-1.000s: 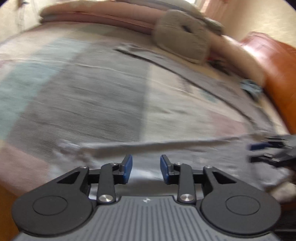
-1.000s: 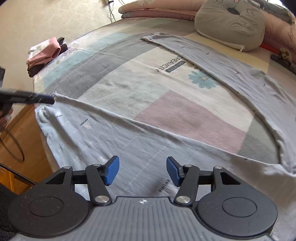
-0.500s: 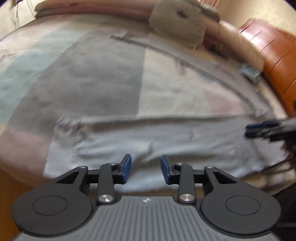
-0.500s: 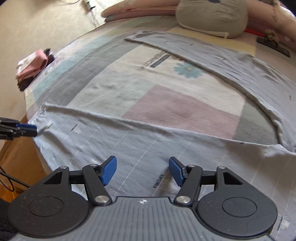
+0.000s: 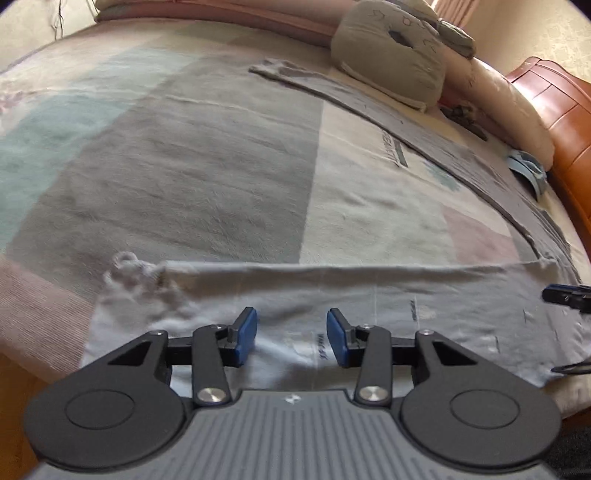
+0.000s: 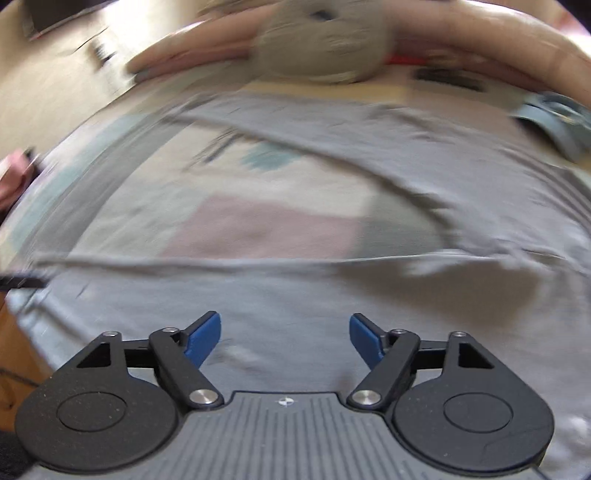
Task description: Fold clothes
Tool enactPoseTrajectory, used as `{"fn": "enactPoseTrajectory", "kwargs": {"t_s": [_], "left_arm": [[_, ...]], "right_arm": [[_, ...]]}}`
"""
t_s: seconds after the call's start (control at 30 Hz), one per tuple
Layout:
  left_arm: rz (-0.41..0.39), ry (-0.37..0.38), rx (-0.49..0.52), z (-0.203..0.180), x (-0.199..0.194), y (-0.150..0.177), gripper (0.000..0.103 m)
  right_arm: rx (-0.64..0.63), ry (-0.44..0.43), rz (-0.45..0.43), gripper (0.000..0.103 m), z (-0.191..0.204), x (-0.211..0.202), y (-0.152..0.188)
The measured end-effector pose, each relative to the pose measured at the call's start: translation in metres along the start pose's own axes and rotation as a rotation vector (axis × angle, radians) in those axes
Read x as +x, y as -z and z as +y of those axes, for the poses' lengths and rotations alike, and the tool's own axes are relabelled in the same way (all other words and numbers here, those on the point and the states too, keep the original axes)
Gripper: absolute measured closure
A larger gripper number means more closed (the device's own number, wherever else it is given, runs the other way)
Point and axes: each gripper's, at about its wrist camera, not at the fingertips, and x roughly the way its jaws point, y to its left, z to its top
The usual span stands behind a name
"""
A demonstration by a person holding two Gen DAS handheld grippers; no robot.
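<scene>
The grey garment [image 5: 369, 306] lay along the near edge of the bed [image 5: 207, 177], its long axis crosswise to both claws. The left gripper [image 5: 291, 341] hovered partly open, empty, above its drawstring end. The right gripper [image 6: 284, 338], nearer the garment's middle, was opening, gripping nothing, pitched downward.

Grippers: two. Left gripper [image 5: 291, 341], right gripper [image 6: 284, 338]; each carries two blue pads [image 5: 245, 334].

Grey garment [image 5: 369, 295]: one, spread along near edge of bed.

Patchwork bed cover [image 5: 207, 177]: one.

Grey cushion [image 5: 391, 51]: one, at far end.

Pink bolsters [image 5: 229, 16]: count unclear.

Small blue item [image 5: 528, 168]: one, near orange headboard [image 5: 561, 122].

Pink folded pile [image 6: 13, 173]: one, blurred.
</scene>
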Motion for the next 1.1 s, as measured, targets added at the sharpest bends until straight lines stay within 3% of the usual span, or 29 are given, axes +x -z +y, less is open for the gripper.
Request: {"fn": "enactPoseTrajectory", "kwargs": {"t_s": [0.17, 0.27, 0.33, 0.43, 0.5, 0.57, 0.67, 0.83, 0.93, 1.1], "left_arm": [[-0.011, 0.047, 0.049, -0.029, 0.007, -0.007, 0.058], [0.003, 0.058, 0.051, -0.042, 0.014, -0.005, 0.058], [0.021, 0.060, 0.045, -0.048, 0.017, -0.004, 0.058], [0.020, 0.057, 0.065, -0.057, 0.012, -0.006, 0.058], [0.013, 0.059, 0.077, -0.065, 0.011, -0.010, 0.057], [0.004, 0.062, 0.089, -0.073, 0.011, -0.014, 0.057], [-0.001, 0.077, 0.120, -0.089, 0.014, -0.021, 0.056], [0.014, 0.155, 0.195, -0.132, 0.031, -0.030, 0.056], [0.038, 0.197, 0.239, -0.162, 0.046, -0.033, 0.056], [0.103, 0.229, 0.257, -0.198, 0.066, -0.021, 0.055]], "right_arm": [[0.096, 0.116, -0.087, 0.020, -0.051, 0.001, -0.018], [0.141, 0.079, -0.053, 0.020, -0.065, 0.022, -0.018], [0.148, 0.056, -0.047, 0.006, -0.061, 0.033, -0.017], [0.067, -0.065, -0.021, 0.008, -0.036, 0.031, -0.019], [-0.001, -0.096, -0.033, 0.008, -0.025, 0.019, -0.017], [-0.011, -0.045, -0.057, 0.008, -0.031, 0.008, -0.017], [0.075, 0.037, -0.089, 0.008, -0.064, -0.012, -0.014], [0.157, 0.221, -0.128, 0.007, -0.128, -0.042, 0.008], [0.212, 0.238, -0.179, 0.007, -0.164, -0.047, 0.015], [0.276, 0.195, -0.192, 0.007, -0.208, -0.030, 0.013]]}}
